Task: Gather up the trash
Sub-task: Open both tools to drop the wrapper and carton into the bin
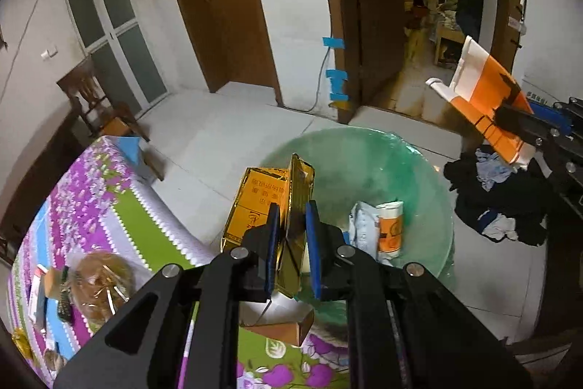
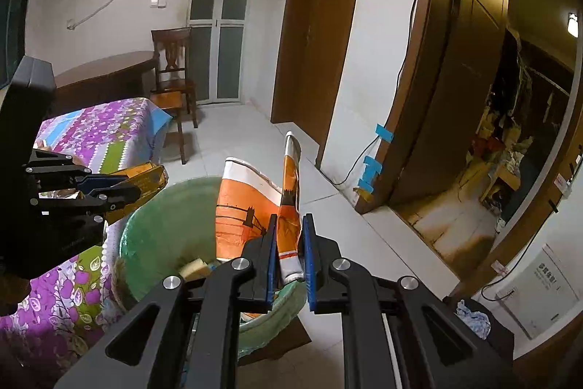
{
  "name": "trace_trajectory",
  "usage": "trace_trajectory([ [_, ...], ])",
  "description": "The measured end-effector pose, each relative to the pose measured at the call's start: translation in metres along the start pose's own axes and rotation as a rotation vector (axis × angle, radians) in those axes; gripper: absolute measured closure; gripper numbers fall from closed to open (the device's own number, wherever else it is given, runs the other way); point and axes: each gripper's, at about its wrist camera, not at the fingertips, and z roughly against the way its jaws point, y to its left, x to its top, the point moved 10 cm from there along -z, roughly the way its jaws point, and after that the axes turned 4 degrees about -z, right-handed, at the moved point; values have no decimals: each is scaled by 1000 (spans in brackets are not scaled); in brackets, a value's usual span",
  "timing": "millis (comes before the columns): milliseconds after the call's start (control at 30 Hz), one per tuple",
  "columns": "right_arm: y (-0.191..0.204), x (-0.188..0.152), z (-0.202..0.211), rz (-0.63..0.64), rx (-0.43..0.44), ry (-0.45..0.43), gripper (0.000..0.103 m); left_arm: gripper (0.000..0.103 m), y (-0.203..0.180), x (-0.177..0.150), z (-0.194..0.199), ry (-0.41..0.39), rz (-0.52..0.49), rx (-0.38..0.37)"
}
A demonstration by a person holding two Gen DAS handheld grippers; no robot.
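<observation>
Trash bin (image 1: 419, 166) risk: the gold carton (image 1: 295, 206) pinched by the left fingers (image 1: 272, 232) hangs over its near rim, the orange-and-white carton (image 2: 288, 192) pinched by the right fingers (image 2: 308, 243) hangs above the bin too, and either could clip the rim and fall outside.

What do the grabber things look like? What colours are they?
Each hand-held gripper, left and right, is black, with angular arms dotted with round silver bolts. The two flat fingers carry bright blue pads. No cables, sleeves or readable markings show.
</observation>
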Motion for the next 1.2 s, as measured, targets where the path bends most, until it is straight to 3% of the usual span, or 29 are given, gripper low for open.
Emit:
trace_trajectory([
  [267,12,5,-7,14,-1,6,90,90,-7,-1,-12,18,-3,-57],
  [967,30,6,-36,42,25,72,90,89,-6,-5,-22,46,-2,-61],
  [1200,28,3,-47,13,72,124,90,89,-8,-7,-25,52,-6,-62],
])
